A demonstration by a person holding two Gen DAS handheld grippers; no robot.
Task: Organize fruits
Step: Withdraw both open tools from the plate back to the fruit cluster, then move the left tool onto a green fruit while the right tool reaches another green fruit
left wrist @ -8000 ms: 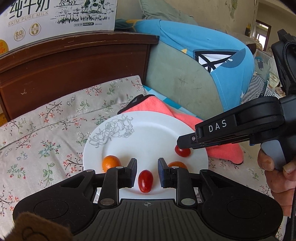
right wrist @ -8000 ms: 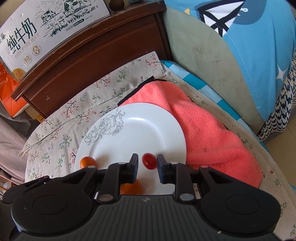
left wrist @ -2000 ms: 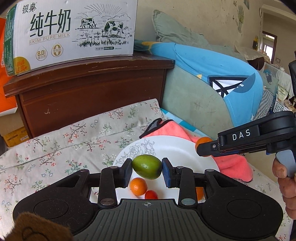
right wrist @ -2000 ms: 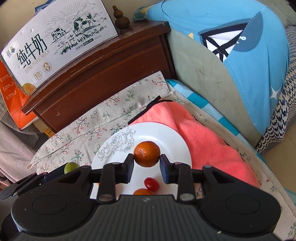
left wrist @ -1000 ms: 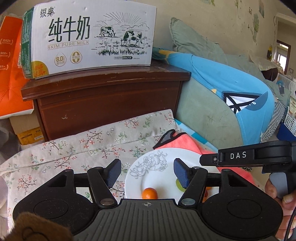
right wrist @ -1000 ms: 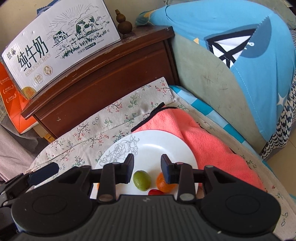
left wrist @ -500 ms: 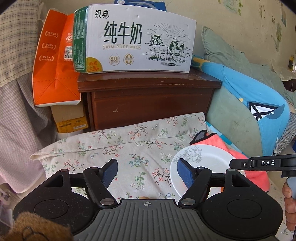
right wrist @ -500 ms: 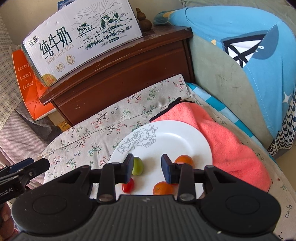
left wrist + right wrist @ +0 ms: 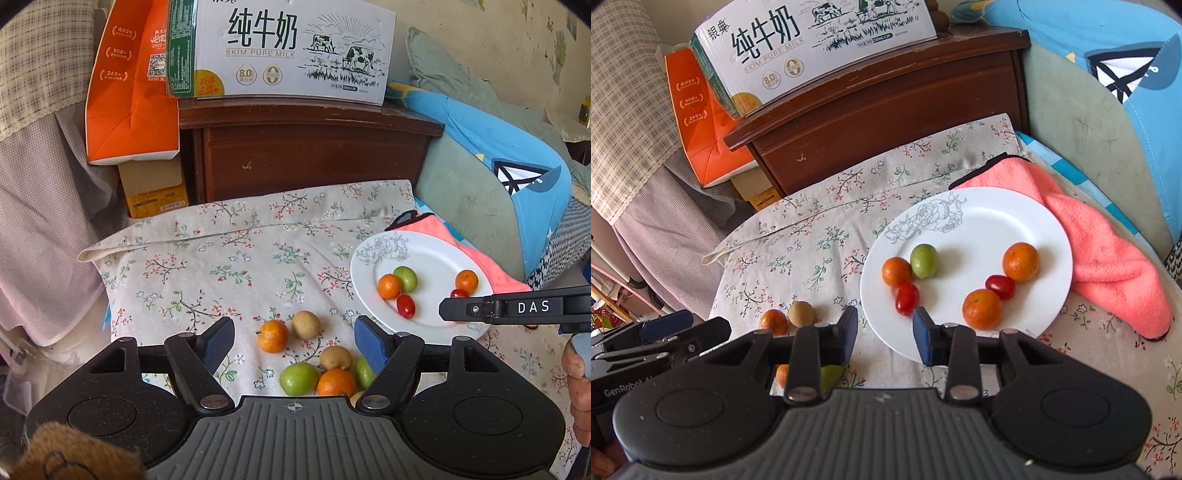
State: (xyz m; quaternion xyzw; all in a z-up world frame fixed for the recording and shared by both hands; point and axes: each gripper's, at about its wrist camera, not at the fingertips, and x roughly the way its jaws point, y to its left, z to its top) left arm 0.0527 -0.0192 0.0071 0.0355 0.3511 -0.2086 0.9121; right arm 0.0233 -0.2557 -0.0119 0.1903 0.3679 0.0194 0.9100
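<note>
A white plate [image 9: 979, 229] holds a green fruit [image 9: 924, 260], three small oranges [image 9: 1020, 261] and two cherry tomatoes [image 9: 907, 298]. My right gripper [image 9: 885, 326] hangs open over the plate's near-left rim with nothing between its pads. Left of the plate [image 9: 436, 258], loose fruit lies on the floral cloth [image 9: 221, 266]: an orange [image 9: 272, 335], brown fruits [image 9: 306, 325], green fruits [image 9: 298, 379] and another orange [image 9: 336, 382]. My left gripper [image 9: 293, 334] is open wide above this pile, touching none of it.
A salmon towel [image 9: 1108, 266] lies under the plate's right side. Behind the cloth stands a dark wooden cabinet [image 9: 314, 155] with a milk carton [image 9: 280, 48] on top and an orange bag [image 9: 129, 92] beside it. A blue cushion [image 9: 517, 177] rises at the right.
Both grippers have let go of their fruit; the green fruit and an orange now lie on the plate. Both have drawn back and leftward, and the left jaws stand wider over the loose pile.
</note>
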